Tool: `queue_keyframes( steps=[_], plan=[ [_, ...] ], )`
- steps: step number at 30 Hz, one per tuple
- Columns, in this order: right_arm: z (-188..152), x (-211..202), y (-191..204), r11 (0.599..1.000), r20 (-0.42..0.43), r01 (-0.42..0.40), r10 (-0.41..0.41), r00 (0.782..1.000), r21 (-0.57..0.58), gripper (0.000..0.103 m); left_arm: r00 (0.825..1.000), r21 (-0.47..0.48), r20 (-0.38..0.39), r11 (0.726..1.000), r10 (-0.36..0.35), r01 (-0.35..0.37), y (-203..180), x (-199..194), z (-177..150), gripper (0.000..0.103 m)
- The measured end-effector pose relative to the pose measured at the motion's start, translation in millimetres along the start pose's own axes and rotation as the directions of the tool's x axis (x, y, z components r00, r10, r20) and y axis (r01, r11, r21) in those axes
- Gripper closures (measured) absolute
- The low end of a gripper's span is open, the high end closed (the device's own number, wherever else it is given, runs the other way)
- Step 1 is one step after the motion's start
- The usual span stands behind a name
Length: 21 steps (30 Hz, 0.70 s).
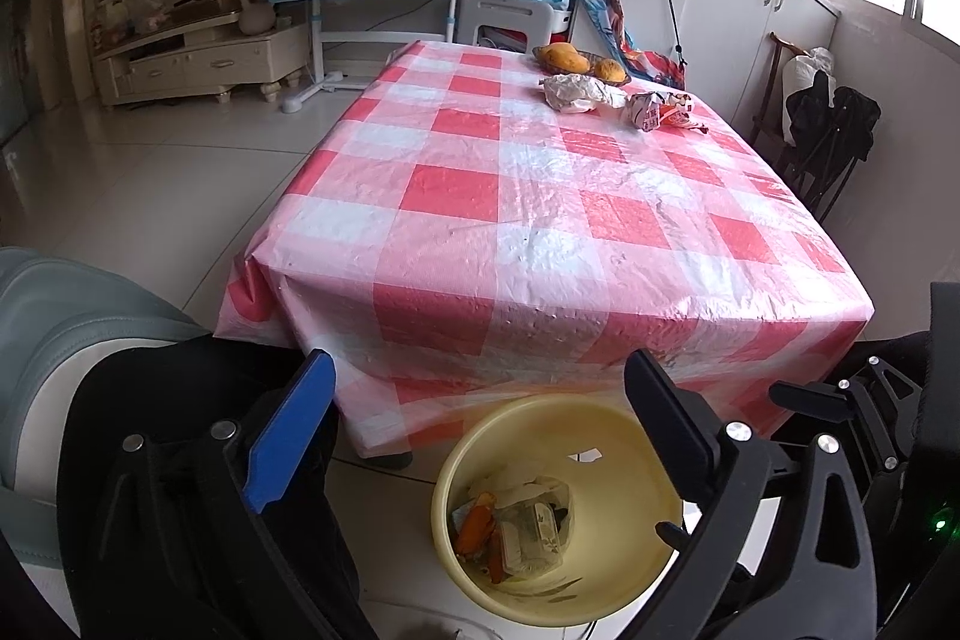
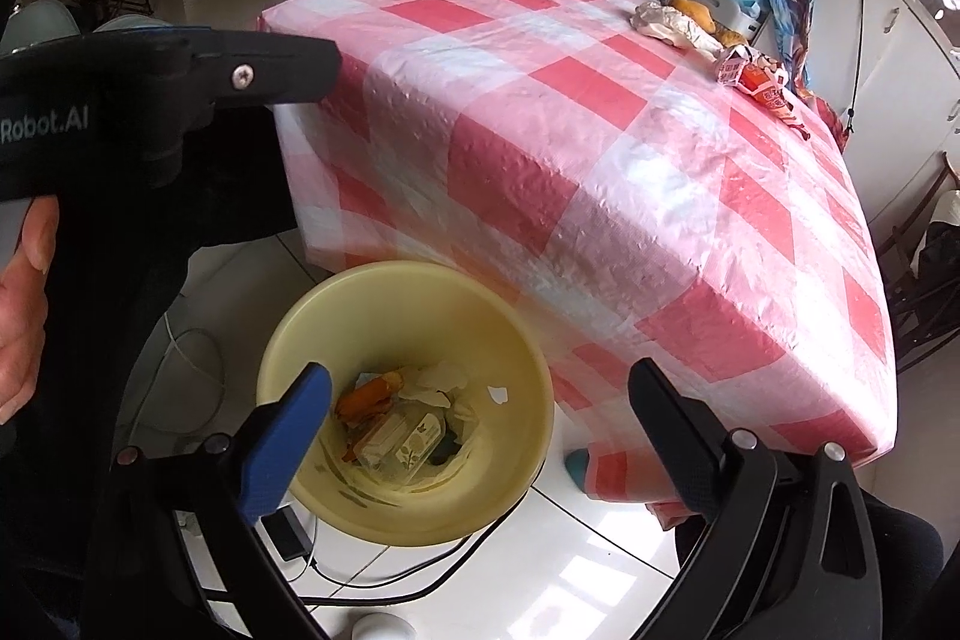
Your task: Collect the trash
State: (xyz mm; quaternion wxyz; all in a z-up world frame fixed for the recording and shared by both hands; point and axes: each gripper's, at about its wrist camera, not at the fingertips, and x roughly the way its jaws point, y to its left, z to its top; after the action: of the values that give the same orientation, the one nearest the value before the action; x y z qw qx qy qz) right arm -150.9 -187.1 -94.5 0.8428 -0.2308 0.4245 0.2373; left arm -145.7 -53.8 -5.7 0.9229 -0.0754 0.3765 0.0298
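Both of your grippers hang low over the yellow bin, and both have their jaws spread wide with nothing between them: the left gripper and the right gripper are empty. The bin stands on the floor just at the near edge of the bench, and it already holds some wrappers, a small carton and orange peel. So the step in hand, as I judge it, is to go for the next pieces of trash. These lie far ahead of the jaws, on the far right part of the bench: a crumpled white paper and, just beside it to the right, a red and white wrapper. In the right wrist view they are the crumpled paper and the wrapper, also well ahead and to the right of the jaws. Behind the paper there are mangoes on a tray; they look like food, so I think you should leave them. To do it well, lift one gripper above the bench edge first, travel forward and right, keep the jaws wide, and come down on the paper from above so that you do not push it against the fruit or catch the plastic cloth.
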Motion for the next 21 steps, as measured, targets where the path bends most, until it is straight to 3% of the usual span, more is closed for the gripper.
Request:
queue_keyframes(
  steps=[9, 15, 21],
  plan=[
    [6, -13, -12, 0.999, 0.057, 0.017, -0.019, 0.998, 0.037, 0.008, 0.998, -0.028, 0.058, 1.000, 0.014, -0.012, 5, 2, 30, 0.009],
    [23, -21, -36, 0.998, 0.108, 0.039, -0.045, 0.993, 0.056, 0.008, 0.997, -0.023, 0.077, 1.000, 0.011, -0.009, -3, 27, 80, 0.009],
    [50, -13, -74, 0.994, 0.136, 0.057, -0.069, 0.988, 0.090, 0.008, 0.996, 0.051, 0.085, 0.999, -0.023, 0.018, -43, 75, 146, 0.009]
  ],
)
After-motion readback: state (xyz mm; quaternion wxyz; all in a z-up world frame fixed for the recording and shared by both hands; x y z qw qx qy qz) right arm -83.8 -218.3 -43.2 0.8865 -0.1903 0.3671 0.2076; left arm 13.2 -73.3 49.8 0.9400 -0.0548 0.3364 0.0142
